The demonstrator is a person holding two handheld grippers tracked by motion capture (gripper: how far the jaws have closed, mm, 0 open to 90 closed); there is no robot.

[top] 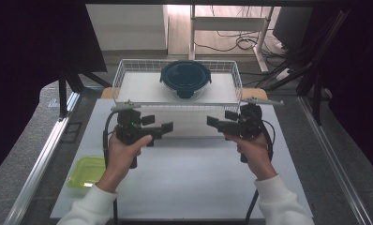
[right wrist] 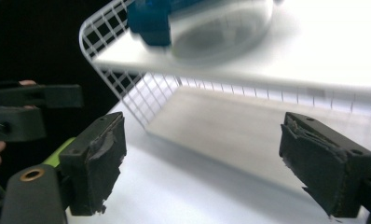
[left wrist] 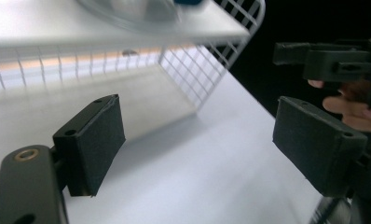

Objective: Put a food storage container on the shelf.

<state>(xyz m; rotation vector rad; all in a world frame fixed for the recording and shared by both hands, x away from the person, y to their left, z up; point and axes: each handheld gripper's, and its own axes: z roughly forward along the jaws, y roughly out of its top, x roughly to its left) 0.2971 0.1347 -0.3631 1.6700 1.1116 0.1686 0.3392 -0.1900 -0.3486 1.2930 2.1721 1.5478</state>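
Both grippers held level in front of the wire basket, jaws apart and empty.

We see the left gripper (top: 167,126) and the right gripper (top: 212,122) facing each other above the white table (top: 189,173), tips near but not touching. In each gripper view the two black pads stand wide apart with only bare table between them, so we read both as open and holding nothing. The round container (top: 185,78) with the dark blue lid sits inside the white wire basket (top: 123,75) (at the far edge of the table, beyond both grippers), well apart from either pair of jaws. A green tray (top: 85,171) lies at the table's near left corner, beside the left forearm.
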